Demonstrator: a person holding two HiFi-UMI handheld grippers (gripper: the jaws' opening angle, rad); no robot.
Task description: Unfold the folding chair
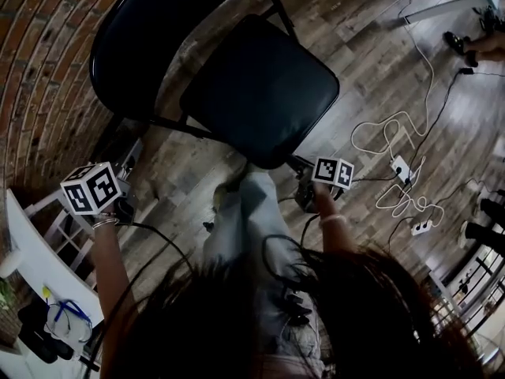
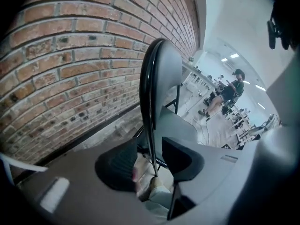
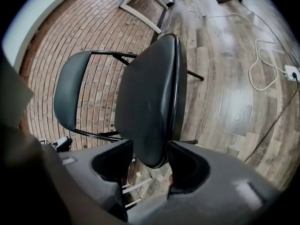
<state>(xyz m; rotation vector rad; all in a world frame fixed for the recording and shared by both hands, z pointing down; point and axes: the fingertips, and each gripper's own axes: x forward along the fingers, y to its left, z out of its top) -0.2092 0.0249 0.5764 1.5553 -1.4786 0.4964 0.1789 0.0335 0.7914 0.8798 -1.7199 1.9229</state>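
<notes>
The black folding chair stands by the brick wall, its padded seat down and its backrest toward the wall. My right gripper is at the seat's front edge. In the right gripper view its pads close on that rounded edge of the seat. My left gripper hovers left of the chair, apart from it. In the left gripper view it is open, and the backrest shows edge-on beyond the gap with its thin frame tube in line.
The brick wall runs close behind the chair. White cables and a power strip lie on the wood floor to the right. A white shelf stands at the lower left. Another person sits far off.
</notes>
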